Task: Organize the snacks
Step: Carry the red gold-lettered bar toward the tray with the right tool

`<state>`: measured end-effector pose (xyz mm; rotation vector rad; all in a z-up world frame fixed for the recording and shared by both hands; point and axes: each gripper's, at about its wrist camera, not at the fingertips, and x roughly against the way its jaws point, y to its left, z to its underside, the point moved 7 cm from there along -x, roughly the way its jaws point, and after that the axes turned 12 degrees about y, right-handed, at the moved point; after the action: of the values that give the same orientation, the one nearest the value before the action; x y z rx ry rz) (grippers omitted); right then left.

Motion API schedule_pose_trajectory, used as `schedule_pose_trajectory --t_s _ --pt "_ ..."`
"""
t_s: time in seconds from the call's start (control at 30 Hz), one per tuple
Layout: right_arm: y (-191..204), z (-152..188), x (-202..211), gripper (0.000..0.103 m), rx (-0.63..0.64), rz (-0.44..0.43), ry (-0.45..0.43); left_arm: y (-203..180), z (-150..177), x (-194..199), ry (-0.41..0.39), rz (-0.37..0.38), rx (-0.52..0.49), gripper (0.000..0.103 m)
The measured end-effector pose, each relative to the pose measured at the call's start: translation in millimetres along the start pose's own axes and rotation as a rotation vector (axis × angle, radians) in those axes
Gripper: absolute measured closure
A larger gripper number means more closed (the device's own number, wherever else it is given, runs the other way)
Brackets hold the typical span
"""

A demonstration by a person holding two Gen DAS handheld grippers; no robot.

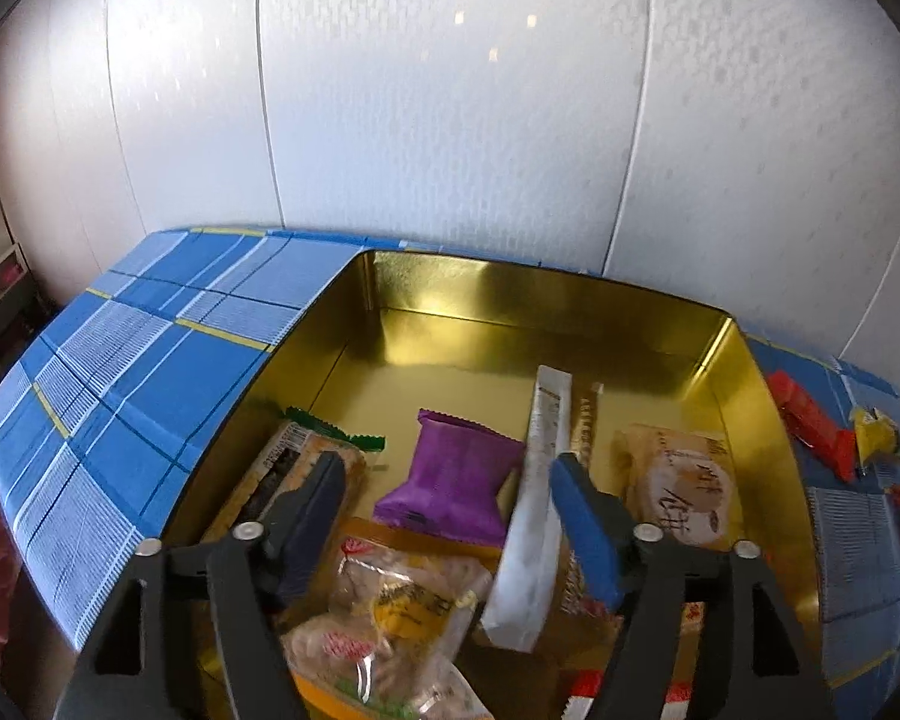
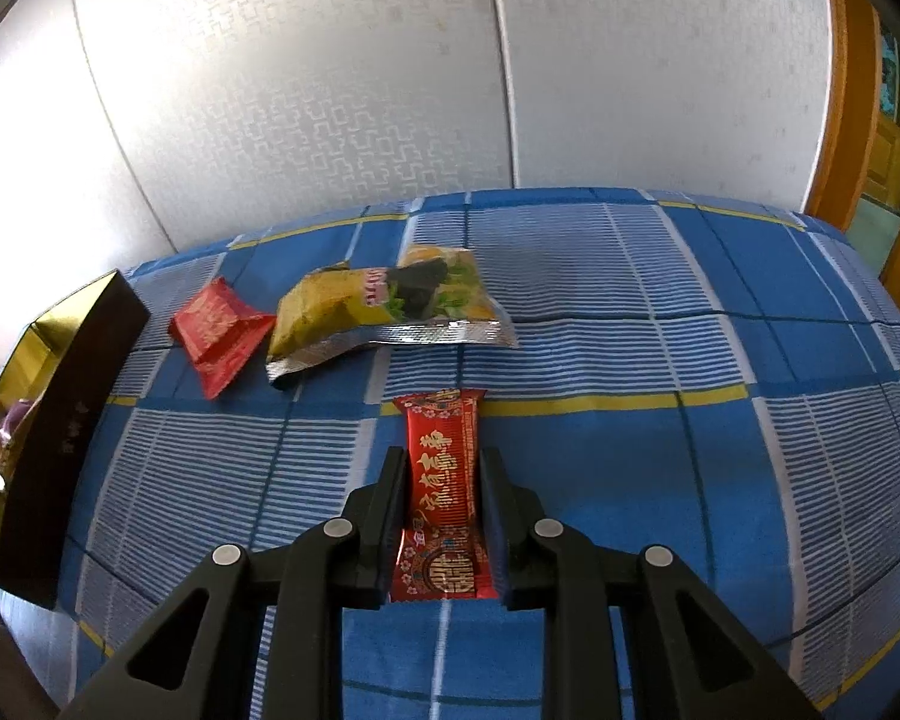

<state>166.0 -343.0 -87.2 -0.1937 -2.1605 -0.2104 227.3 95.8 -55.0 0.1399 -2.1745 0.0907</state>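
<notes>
The long red snack bar (image 2: 443,498) lies lengthwise on the blue plaid cloth (image 2: 660,276) of the tabletop, right between the two fingers of the right tool (image 2: 443,525), whose jaws stand close against its sides, clenched on it or nearly so; whether the bar is lifted off the cloth cannot be told. Farther out on the cloth lie a small red packet (image 2: 219,333) and, just beside it, a yellow-green foil bag (image 2: 384,306) with a silver edge, both well apart from the bar. At the left edge of that view stands the dark outer wall of the gold tin box (image 2: 72,420). Seen from the left wrist, the box's gold inside (image 1: 510,312) holds several snacks: a purple packet (image 1: 453,480) near the middle, a green-edged biscuit pack (image 1: 297,456) to its left, a pale beige pack (image 1: 684,480) to the right, and clear bags of crackers (image 1: 402,600) nearest the camera. The left tool (image 1: 444,510) hovers over the box with its jaws released and wide apart; a long white sachet (image 1: 537,516) leans against its blue right finger (image 1: 582,522) and is not pinched.
</notes>
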Motion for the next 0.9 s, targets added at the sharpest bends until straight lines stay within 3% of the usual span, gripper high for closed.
schedule_pose_trajectory --t_s 0.3,0.47,0.6,0.9 --pt "36.5 5.5 18.5 0.08 0.075 -0.04 -0.077 -2.3 15.8 4.1 -0.008 -0.006 -0.021 0.02" --pt "71.4 21.3 25.0 0.08 0.124 -0.114 -0.097 -5.5 26.7 14.5 -0.02 0.036 -0.016 0.018" --pt "98.8 31.3 31.3 0.08 0.2 -0.135 -0.121 -9.5 38.6 24.0 -0.032 0.07 -0.025 0.016" --pt "145.0 43.3 34.9 0.08 0.242 -0.187 -0.099 -19.3 61.1 39.5 -0.032 0.126 -0.059 0.016"
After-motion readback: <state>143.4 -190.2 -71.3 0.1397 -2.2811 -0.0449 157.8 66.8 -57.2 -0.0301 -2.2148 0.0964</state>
